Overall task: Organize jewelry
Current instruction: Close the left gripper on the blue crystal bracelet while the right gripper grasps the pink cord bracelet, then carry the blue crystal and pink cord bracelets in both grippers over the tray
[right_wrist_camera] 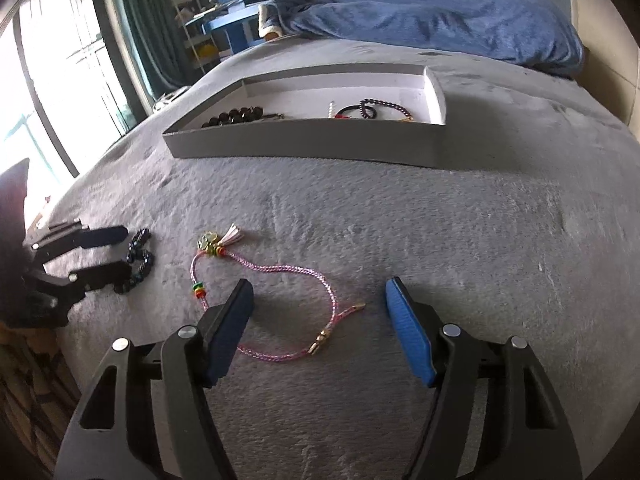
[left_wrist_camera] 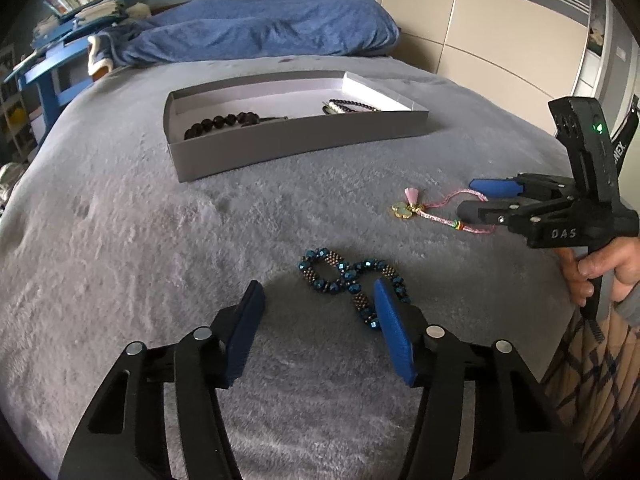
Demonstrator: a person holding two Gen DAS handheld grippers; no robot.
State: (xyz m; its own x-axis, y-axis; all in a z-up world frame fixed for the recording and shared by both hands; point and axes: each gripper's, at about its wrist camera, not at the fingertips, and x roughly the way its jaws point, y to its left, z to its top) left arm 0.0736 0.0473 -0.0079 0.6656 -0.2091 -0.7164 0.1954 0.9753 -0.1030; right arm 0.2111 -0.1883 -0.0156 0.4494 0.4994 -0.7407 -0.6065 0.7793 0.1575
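A blue and bronze beaded bracelet (left_wrist_camera: 352,280) lies twisted on the grey blanket. My left gripper (left_wrist_camera: 318,292) is open just above it, its right finger over the bracelet's near end; this gripper (right_wrist_camera: 124,254) and bracelet (right_wrist_camera: 140,256) also show in the right wrist view. A pink cord bracelet (right_wrist_camera: 280,288) with a gold charm and tassel lies between the open fingers of my right gripper (right_wrist_camera: 320,292). It also shows in the left wrist view (left_wrist_camera: 436,208), with the right gripper (left_wrist_camera: 472,198) open over its end. A grey tray (left_wrist_camera: 304,144) holds dark bead bracelets (left_wrist_camera: 216,122).
The tray (right_wrist_camera: 304,144) sits farther back on the bed, with more bracelets (right_wrist_camera: 372,110) at its right end. A blue duvet (left_wrist_camera: 264,28) lies behind it. Blue shelving (left_wrist_camera: 60,40) stands at the left and wardrobe doors (left_wrist_camera: 500,32) at the right.
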